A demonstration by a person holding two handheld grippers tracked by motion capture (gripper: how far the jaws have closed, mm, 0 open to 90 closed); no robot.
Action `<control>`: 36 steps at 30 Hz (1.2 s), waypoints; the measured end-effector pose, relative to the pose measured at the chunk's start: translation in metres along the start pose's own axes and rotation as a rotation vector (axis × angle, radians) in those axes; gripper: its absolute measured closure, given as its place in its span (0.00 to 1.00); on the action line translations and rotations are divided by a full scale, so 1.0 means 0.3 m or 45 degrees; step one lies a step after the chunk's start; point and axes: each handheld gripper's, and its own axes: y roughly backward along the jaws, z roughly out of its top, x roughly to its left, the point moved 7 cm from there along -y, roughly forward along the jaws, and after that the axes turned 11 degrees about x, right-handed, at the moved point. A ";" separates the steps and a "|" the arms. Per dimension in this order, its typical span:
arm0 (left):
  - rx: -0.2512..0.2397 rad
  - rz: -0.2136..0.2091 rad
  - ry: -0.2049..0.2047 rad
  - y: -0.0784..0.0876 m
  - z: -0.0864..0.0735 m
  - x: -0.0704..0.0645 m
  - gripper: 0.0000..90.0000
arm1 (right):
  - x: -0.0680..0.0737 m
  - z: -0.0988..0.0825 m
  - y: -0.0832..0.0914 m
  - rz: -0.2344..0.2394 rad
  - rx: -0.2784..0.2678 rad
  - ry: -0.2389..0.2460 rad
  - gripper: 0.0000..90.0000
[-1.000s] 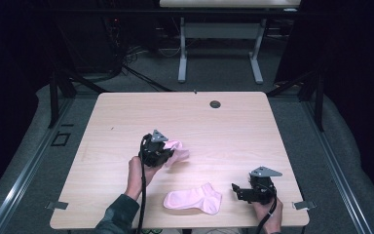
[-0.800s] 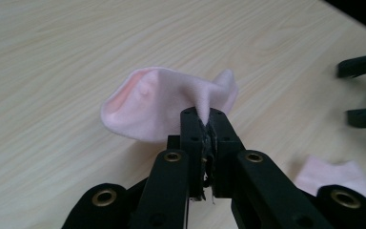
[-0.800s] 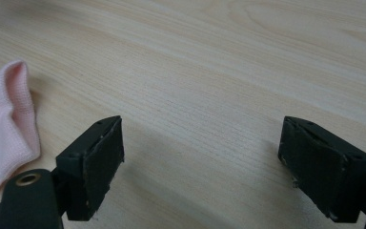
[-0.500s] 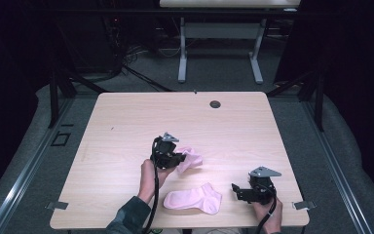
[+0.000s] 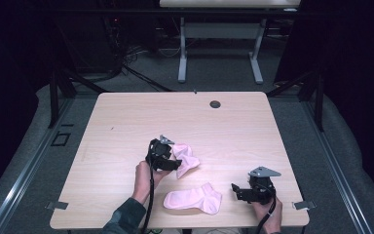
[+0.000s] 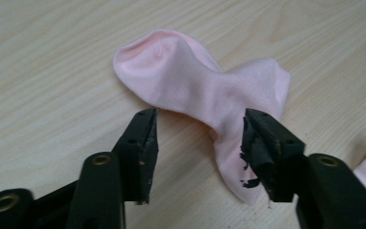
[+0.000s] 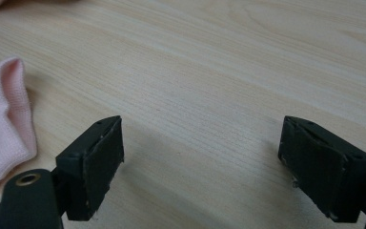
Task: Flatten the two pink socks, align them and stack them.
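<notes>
Nearest me, my right gripper (image 5: 237, 190) rests low at the near right of the table (image 5: 126, 122), jaws spread wide over bare wood with nothing between them; in the right gripper view the flat sock's (image 7: 2, 129) edge lies just off to one side, not touching. That flat sock (image 5: 193, 199) lies by the near edge, between my two hands. A little farther in, my left gripper (image 5: 177, 165) has just been letting go: its jaws have been opening, and in the left gripper view they stand about half apart with the second sock's (image 6: 205, 95) narrow end lying loose between them, the pads (image 6: 259, 148) no longer pressing on it. This second sock (image 5: 185, 158) sits crumpled just beyond the flat one, apart from it. I judge both socks brought close together; laying one on the other or pairing them is left to do
</notes>
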 end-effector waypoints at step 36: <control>0.081 -0.247 -0.067 -0.052 0.025 -0.129 0.95 | 0.004 -0.002 -0.002 -0.021 0.011 0.027 0.16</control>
